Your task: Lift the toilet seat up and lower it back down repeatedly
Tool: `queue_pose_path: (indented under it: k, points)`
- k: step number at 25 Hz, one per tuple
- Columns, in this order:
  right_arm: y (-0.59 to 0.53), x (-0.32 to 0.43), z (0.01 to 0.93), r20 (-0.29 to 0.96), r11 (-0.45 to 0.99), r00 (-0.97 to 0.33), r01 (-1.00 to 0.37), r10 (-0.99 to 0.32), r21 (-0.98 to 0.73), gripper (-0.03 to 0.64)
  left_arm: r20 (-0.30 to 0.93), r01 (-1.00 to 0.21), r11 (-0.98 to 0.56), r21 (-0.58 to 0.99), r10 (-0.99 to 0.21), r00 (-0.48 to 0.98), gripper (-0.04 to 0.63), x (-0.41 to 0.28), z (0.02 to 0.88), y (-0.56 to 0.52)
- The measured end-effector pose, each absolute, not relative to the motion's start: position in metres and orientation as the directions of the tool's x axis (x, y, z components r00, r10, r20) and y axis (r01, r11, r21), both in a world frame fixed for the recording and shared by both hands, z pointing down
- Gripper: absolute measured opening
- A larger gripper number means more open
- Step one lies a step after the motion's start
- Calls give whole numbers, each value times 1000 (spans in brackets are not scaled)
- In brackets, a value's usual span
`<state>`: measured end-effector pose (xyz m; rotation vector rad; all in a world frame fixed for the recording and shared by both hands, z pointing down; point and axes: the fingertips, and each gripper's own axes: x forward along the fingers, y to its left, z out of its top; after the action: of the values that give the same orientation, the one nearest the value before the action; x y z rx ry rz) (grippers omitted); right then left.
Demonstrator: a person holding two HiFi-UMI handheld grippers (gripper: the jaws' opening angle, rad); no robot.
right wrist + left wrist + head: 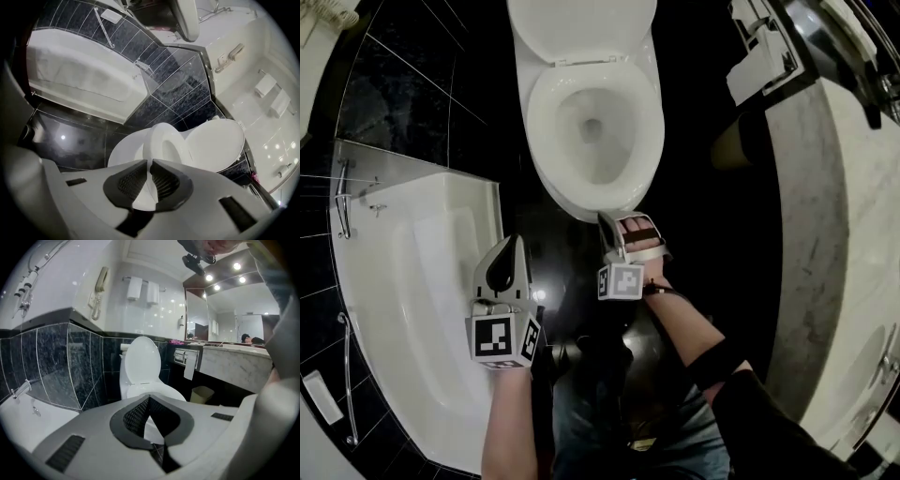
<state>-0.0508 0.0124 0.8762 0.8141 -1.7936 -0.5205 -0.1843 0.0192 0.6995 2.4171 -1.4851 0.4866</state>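
Nearest the person, the left gripper hangs over the glossy black floor, between the white bathtub and the toilet. Its own view shows its jaws clenched tip to tip with nothing between them, so it takes no part in the work.

Just ahead, the right gripper reaches the front of the toilet. In its own view the jaws are pinched nearly together on the front edge of the white oval plastic toilet seat, whose rim passes between the two dark ribbed pads.

From that view the seat stands at a low slant. It is raised a little off the white ceramic bowl at the front, hinged at the back, and well short of the white lid, which stands open against the tank. From the head view the seat looks almost flat over the bowl, so the gap is small. Beyond the lid are dark marbled wall tiles, and to the right a pale marble counter.

The seat is in the low part of a cycle, near the bowl and firmly held. Whether it is about to land or just beginning to rise cannot be told, nor how many rounds are done. Setting it fully down and then lifting it to the lid again appears to be what is left.
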Motion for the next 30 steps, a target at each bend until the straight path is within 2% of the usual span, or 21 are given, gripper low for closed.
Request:
queue_pose_path:
  k: [7, 21, 26, 30]
  points:
    - [18, -51, 942, 707, 732, -201, -270, -679, 626, 54, 435, -893, -448, 47, -796, 422, 2, -189, 729, 24]
    - [23, -47, 951, 731, 758, -204, -224, -651, 612, 58, 440, -895, -445, 33, -798, 412, 2, -186, 715, 26]
    - [21, -36, 885, 714, 738, -193, -238, -673, 632, 60, 428, -900, -434, 31, -808, 404, 2, -189, 665, 32]
    - [19, -28, 761, 678, 699, -201, -342, -707, 628, 54, 421, -898, -439, 32, -809, 410, 2, -188, 577, 51]
